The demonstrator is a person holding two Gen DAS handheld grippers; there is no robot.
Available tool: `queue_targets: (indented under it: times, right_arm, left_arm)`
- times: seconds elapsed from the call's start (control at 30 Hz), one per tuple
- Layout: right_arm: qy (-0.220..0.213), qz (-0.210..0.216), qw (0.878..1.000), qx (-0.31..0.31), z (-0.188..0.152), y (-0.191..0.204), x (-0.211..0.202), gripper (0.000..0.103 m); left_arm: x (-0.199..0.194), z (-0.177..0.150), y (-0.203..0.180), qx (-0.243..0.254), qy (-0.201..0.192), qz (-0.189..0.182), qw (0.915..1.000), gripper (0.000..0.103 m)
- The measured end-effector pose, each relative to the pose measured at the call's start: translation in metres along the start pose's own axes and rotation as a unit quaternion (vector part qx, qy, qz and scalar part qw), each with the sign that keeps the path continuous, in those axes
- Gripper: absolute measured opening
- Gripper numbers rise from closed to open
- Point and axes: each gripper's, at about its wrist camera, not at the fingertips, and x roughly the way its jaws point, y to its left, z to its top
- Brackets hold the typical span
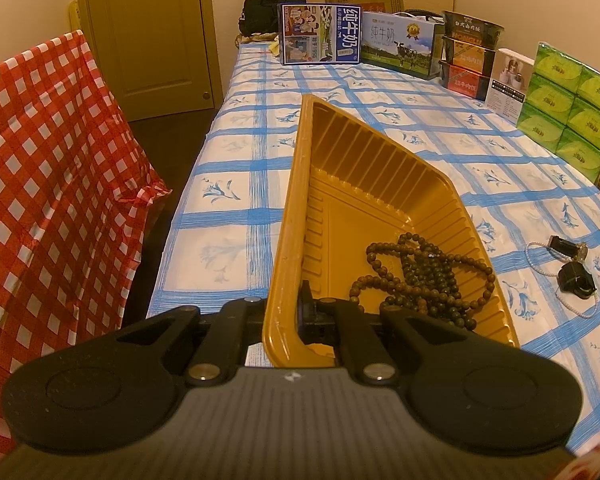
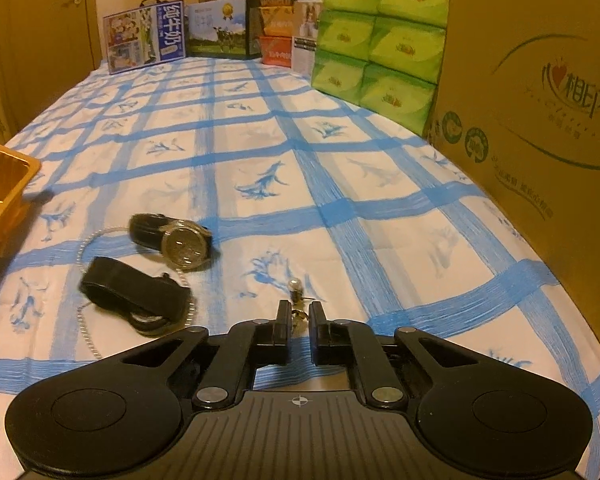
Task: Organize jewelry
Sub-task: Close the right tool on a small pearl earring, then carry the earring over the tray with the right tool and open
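Left tongs (image 1: 283, 316) pressed together on the near wall of the gold tray (image 1: 296, 184): one finger outside the wall, one inside. In the left wrist view the tray runs from the tongs away toward the far end of the bed (image 1: 236, 128), which carries a blue-checked cloth.

Brown bead strands (image 1: 424, 276) lie heaped in the tray's near right corner, touching the ribbed wall.

Right tongs (image 2: 299, 314) nearly closed, with a small metal piece (image 2: 300, 315) between the fingertips; can't tell what it is beyond a little pearl-like bead (image 2: 295, 285) on the cloth just beyond the tips. Whether the pads truly pinch it I cannot tell, as the gap looks narrow but not fully closed.

Still loose on the cloth, left of the right tongs:
- wristwatch (image 2: 180, 240), dark strap, face up, farther side
- black strap loop (image 2: 132, 292), nearer, just beside the watch
- thin pearl strand (image 2: 85, 320) curving around and under both

All three sit apart from the tray, whose corner (image 2: 8, 172) shows at the left edge of the right wrist view.

Far end: milk cartons (image 1: 320, 34), green tissue packs (image 1: 568, 108) along the right. Cardboard box (image 2: 540, 100) close on the right. Red-checked cover (image 1: 48, 184) left of the bed.
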Motion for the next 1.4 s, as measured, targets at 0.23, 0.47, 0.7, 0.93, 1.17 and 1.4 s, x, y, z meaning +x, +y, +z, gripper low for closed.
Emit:
queue_targets:
  times: [0.23, 0.47, 0.7, 0.93, 1.17, 1.4]
  right_arm:
    - [-0.015, 0.04, 0.999, -0.005, 0.01, 0.027, -0.025, 0.008]
    - [-0.026, 0.105, 0.994, -0.035, 0.023, 0.075, -0.043, 0.008]
    - [-0.026, 0.167, 0.984, -0.059, 0.028, 0.124, -0.05, 0.008]
    - [-0.028, 0.208, 0.975, -0.079, 0.034, 0.162, -0.054, 0.008]
    - [-0.029, 0.236, 0.967, -0.089, 0.04, 0.189, -0.055, 0.008]
    - [-0.028, 0.254, 0.962, -0.096, 0.045, 0.207, -0.053, 0.008]
  left_arm:
    - [0.0, 0.0, 0.0, 0.0, 0.0, 0.0, 1.0, 0.005]
    - [0.0, 0.0, 0.0, 0.0, 0.0, 0.0, 1.0, 0.005]
    - [0.0, 0.0, 0.0, 0.0, 0.0, 0.0, 1.0, 0.005]
    - [0.0, 0.0, -0.001, 0.0, 0.0, 0.0, 1.0, 0.005]
    - [0.0, 0.001, -0.001, 0.0, 0.0, 0.0, 1.0, 0.005]
    - [0.0, 0.0, -0.001, 0.001, 0.0, 0.0, 1.0, 0.005]
